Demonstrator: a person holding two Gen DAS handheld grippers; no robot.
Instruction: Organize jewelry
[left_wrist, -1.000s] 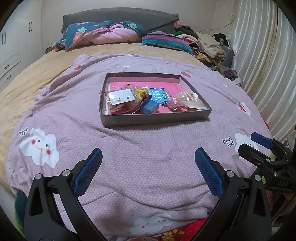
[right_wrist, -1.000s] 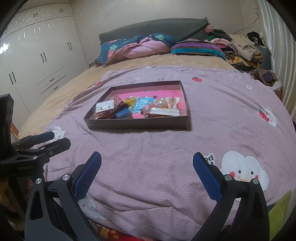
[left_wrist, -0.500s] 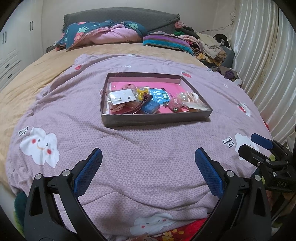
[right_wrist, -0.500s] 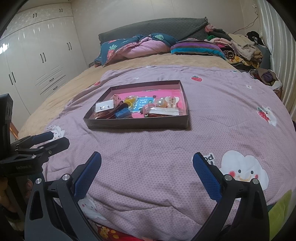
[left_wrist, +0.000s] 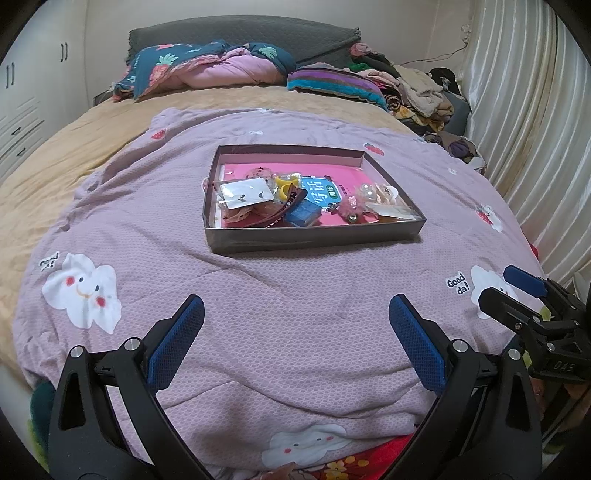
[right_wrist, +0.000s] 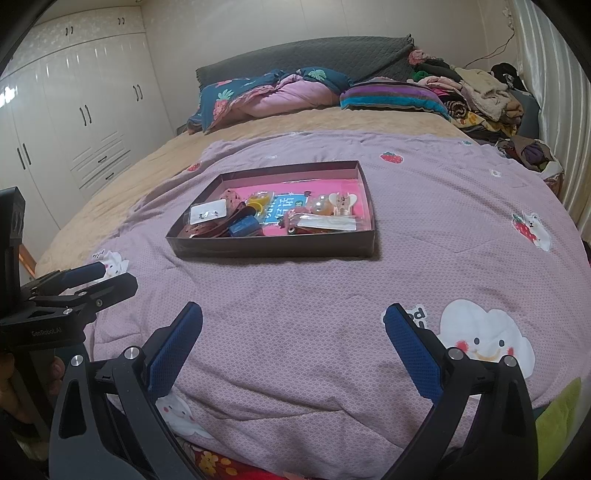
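A shallow dark box lies on the purple quilt, well ahead of both grippers. It holds a pink book, an earring card, yellow rings, a blue box, a brown hair band, a pearl clip and a flat packet. My left gripper is open and empty over the quilt's near end. My right gripper is open and empty too. Each gripper shows at the other view's edge.
The purple quilt with cloud prints covers a tan bed. Pillows and a folded striped blanket lie at the headboard. A clothes pile and curtains stand on the right. White wardrobes stand on the left.
Both grippers have barely shifted; they stay open and empty. The box and its contents have not moved.
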